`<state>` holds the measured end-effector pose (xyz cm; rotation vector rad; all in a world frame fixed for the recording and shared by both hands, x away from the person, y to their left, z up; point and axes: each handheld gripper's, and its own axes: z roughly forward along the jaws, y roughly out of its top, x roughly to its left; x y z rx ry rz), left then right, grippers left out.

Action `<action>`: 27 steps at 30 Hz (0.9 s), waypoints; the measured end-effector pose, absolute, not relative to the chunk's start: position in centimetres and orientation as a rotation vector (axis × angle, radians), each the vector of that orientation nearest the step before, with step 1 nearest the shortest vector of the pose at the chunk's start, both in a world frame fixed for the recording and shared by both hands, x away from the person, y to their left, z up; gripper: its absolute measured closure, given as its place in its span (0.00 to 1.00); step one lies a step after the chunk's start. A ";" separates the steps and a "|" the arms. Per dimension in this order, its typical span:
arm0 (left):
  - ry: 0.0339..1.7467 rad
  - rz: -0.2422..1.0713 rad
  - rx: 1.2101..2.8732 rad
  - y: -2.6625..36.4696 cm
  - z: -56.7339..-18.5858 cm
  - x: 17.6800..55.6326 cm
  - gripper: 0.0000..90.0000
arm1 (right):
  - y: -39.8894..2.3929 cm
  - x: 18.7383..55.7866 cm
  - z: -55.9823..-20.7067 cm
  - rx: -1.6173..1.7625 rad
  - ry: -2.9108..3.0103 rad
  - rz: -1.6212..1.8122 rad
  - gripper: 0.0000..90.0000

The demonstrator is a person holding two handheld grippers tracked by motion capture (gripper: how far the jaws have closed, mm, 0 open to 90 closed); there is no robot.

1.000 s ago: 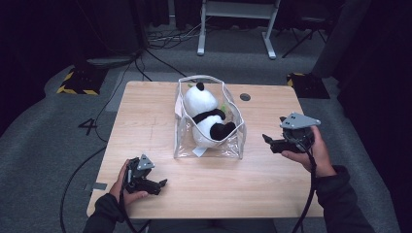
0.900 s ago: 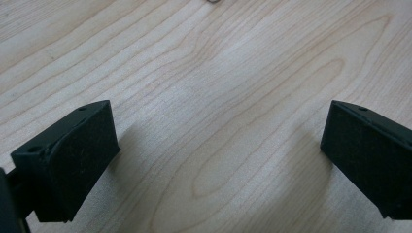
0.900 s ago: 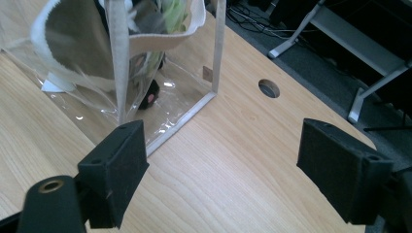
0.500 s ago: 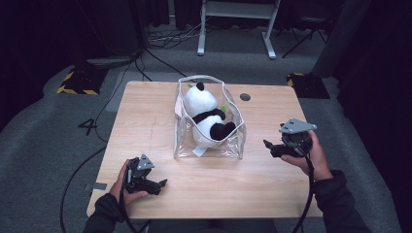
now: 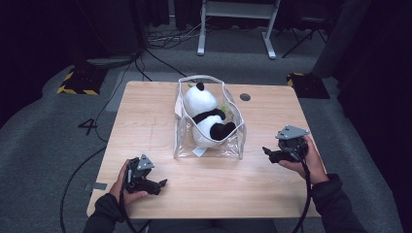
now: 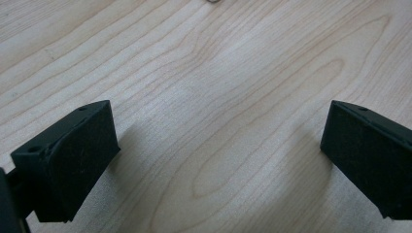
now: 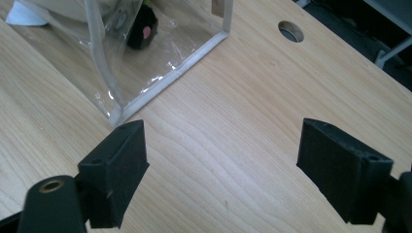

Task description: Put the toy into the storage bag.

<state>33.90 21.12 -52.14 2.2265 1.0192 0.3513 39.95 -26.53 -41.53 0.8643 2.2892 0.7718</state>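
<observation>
The right gripper (image 5: 270,153) has sunk toward the table (image 5: 145,111) over the last second, jaws wide apart with nothing between them. The clear bag (image 5: 233,138) holding the panda toy (image 5: 204,114) sits just ahead of it, so a grab looks near. The left gripper (image 5: 160,183) rests open near the front edge, well short of the bag.

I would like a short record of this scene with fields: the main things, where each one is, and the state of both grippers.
bag: clear plastic bag, standing open mid-table
toy: panda plush, lying inside the bag
left gripper: near the table's front edge, jaws open, nothing between them
right gripper: right of the bag, jaws open, nothing between them
table: light wood
</observation>
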 end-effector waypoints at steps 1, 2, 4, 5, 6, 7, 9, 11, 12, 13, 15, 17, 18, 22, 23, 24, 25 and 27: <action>1.019 0.351 2.227 21.1 -52.1 33.9 0.00 | -26.6 39.9 -41.6 0.865 2.291 0.769 0.20; 1.019 0.351 2.227 21.1 -52.1 33.9 0.00 | -26.6 39.9 -41.8 0.868 2.293 0.769 0.21; 1.019 0.352 2.227 21.1 -52.1 33.9 0.00 | -26.7 39.9 -42.2 0.871 2.299 0.763 0.21; 1.019 0.353 2.227 21.1 -52.1 33.9 0.00 | -26.8 39.9 -42.6 0.876 2.308 0.758 0.21; 1.020 0.353 2.227 21.1 -52.1 33.9 0.00 | -26.9 39.9 -42.7 0.877 2.309 0.758 0.21; 1.019 0.352 2.227 21.1 -52.1 33.9 0.00 | -27.0 39.9 -42.9 0.879 2.312 0.757 0.21; 1.019 0.352 2.227 21.1 -52.1 33.9 0.00 | -27.1 39.9 -43.2 0.887 2.318 0.753 0.21; 1.019 0.352 2.227 21.1 -52.1 33.9 0.00 | -27.3 39.8 -43.5 0.890 2.324 0.751 0.21; 1.019 0.351 2.227 21.1 -52.1 33.9 0.00 | -27.4 39.8 -43.7 0.895 2.327 0.748 0.21; 1.019 0.351 2.227 21.1 -52.1 33.9 0.00 | -27.5 39.8 -43.9 0.897 2.328 0.742 0.21; 1.019 0.352 2.227 21.1 -52.1 33.9 0.00 | -27.7 39.7 -44.2 0.900 2.333 0.733 0.21; 1.020 0.352 2.226 21.1 -52.1 33.9 0.00 | -27.8 39.6 -44.5 0.904 2.336 0.731 0.21; 1.020 0.352 2.226 21.1 -52.1 33.9 0.00 | -27.8 39.6 -44.5 0.904 2.336 0.731 0.21; 1.019 0.351 2.226 21.1 -52.1 33.9 0.00 | -28.4 39.4 -45.3 0.920 2.340 0.724 0.21; 1.019 0.351 2.226 21.1 -52.1 33.9 0.00 | -28.5 39.3 -45.4 0.921 2.341 0.719 0.21; 1.019 0.352 2.227 21.1 -52.1 33.9 0.00 | -28.6 39.3 -45.7 0.924 2.342 0.714 0.21; 1.019 0.352 2.227 21.1 -52.1 33.9 0.00 | -28.6 39.3 -45.7 0.924 2.342 0.714 0.21; 1.019 0.351 2.226 21.1 -52.1 33.9 0.00 | -28.9 39.1 -46.0 0.934 2.345 0.723 0.21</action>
